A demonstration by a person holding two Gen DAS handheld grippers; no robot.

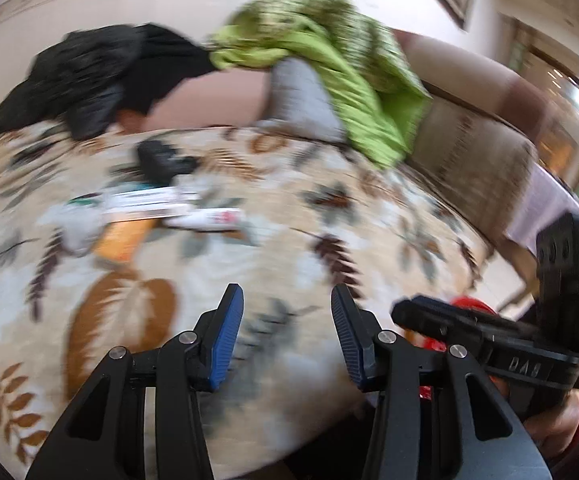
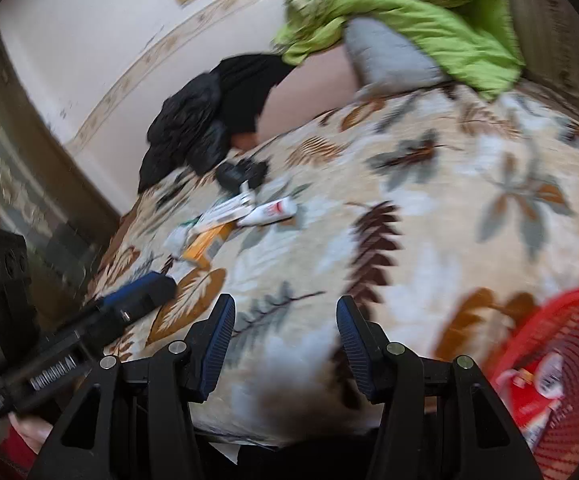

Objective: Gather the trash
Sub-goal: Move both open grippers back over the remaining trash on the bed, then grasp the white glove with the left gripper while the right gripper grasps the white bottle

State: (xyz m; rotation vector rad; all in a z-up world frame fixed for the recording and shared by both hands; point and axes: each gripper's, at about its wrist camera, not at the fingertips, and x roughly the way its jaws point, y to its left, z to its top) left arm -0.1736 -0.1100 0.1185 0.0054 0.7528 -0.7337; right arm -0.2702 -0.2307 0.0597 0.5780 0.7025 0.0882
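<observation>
Trash lies in a loose pile on the leaf-patterned bed cover: a white tube (image 1: 205,218) (image 2: 268,212), a long white box (image 1: 145,200) (image 2: 225,212), an orange packet (image 1: 123,238) (image 2: 205,246) and a crumpled grey-white wrapper (image 1: 77,226) (image 2: 175,238). A red mesh basket (image 2: 561,364) at the near right holds a few packets; its rim shows in the left wrist view (image 1: 469,306). My left gripper (image 1: 287,336) is open and empty, well short of the pile. My right gripper (image 2: 285,344) is open and empty, beside the basket. Both views are blurred.
A small black object (image 1: 161,160) (image 2: 241,174) lies behind the pile. A black garment (image 1: 101,76) (image 2: 209,120), a green blanket (image 1: 329,60) (image 2: 409,12) and a grey pillow (image 1: 301,96) (image 2: 385,56) lie at the bed's far side against the wall.
</observation>
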